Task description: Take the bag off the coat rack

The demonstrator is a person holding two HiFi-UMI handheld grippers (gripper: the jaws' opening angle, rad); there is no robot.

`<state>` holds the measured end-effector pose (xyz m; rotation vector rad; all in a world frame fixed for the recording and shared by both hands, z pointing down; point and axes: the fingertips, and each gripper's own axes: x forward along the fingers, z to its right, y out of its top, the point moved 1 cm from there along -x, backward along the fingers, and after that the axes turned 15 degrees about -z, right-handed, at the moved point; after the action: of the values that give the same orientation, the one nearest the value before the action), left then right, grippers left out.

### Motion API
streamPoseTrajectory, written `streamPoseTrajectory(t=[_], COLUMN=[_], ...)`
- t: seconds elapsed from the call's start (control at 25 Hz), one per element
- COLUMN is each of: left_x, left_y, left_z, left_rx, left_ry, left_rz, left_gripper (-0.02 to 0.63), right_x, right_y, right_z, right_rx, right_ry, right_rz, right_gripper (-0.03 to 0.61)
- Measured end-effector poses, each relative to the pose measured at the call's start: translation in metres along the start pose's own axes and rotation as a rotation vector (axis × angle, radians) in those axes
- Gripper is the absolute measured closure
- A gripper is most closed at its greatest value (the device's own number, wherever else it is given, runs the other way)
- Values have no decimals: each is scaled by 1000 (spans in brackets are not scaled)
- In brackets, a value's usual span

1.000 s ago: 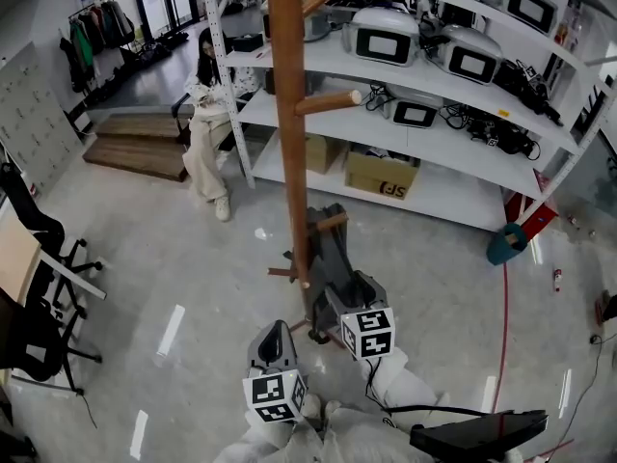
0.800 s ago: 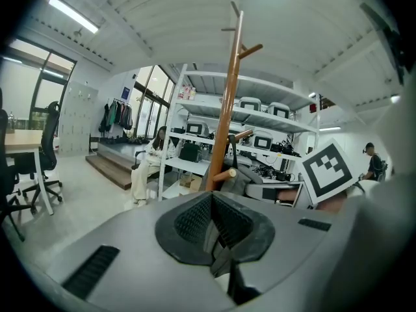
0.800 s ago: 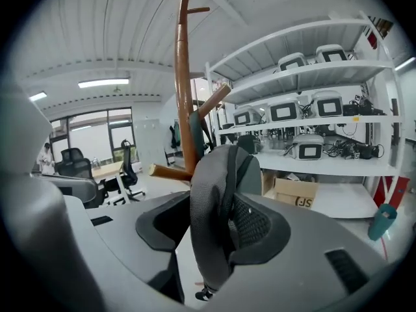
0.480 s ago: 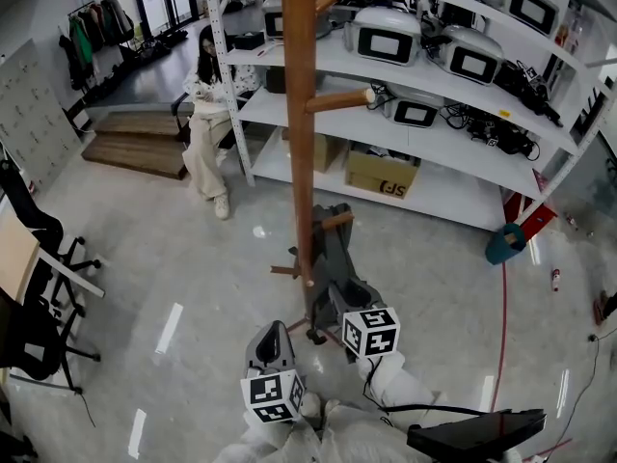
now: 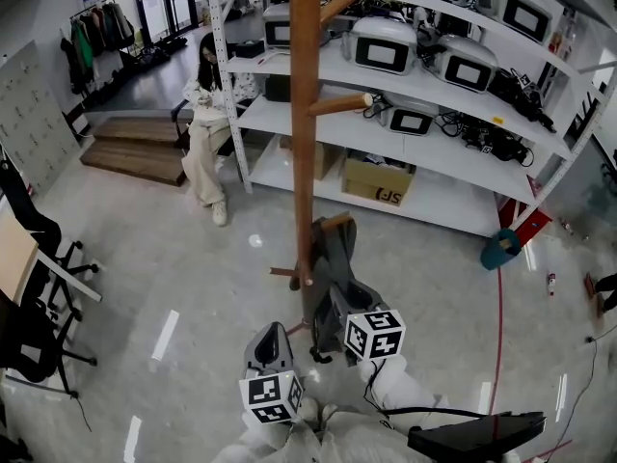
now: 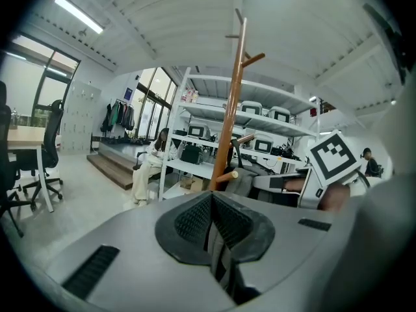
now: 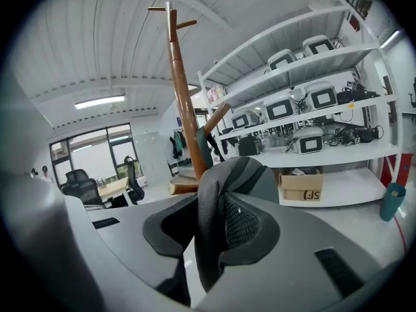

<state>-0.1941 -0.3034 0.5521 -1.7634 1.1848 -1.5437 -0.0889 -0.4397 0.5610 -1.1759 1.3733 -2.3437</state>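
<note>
A tall wooden coat rack (image 5: 305,114) stands on the floor in front of me. A grey bag (image 5: 333,258) hangs from one of its low pegs. My right gripper (image 5: 339,295) is at the bag's near side. In the right gripper view its jaws are closing, with the bag's dark mesh strap (image 7: 211,200) pinched between the pads and the bag's body (image 7: 259,177) just beyond. My left gripper (image 5: 271,338) hangs lower left of the pole, shut (image 6: 211,203) with nothing in it. The rack (image 6: 231,109) and bag (image 6: 250,181) lie ahead of it.
White shelving (image 5: 434,66) with several boxy devices and a cardboard box (image 5: 376,177) stands behind the rack. A person (image 5: 207,123) sits at the shelving's left end by wooden steps (image 5: 140,143). Office chairs (image 5: 39,258) are at the left and a teal bin (image 5: 503,249) at the right.
My right gripper has crept forward against the bag. The left gripper has hardly moved. The view has tilted a little, so the rack stands more upright.
</note>
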Motion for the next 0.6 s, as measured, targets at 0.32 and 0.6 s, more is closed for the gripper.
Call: streamPoseTrajectory(t=[0.32, 0.6], left_x=[-3, -5], left_y=[1, 3], left_z=[13, 23], left_rx=[11, 16], left_ry=[-40, -72], left_rz=[10, 36], left_gripper=[626, 626], right_x=[-24, -43], right_y=[20, 33], right_z=[2, 0], right_rx=[24, 24], right_ry=[1, 1], right_rz=[29, 69], right_gripper=[482, 482])
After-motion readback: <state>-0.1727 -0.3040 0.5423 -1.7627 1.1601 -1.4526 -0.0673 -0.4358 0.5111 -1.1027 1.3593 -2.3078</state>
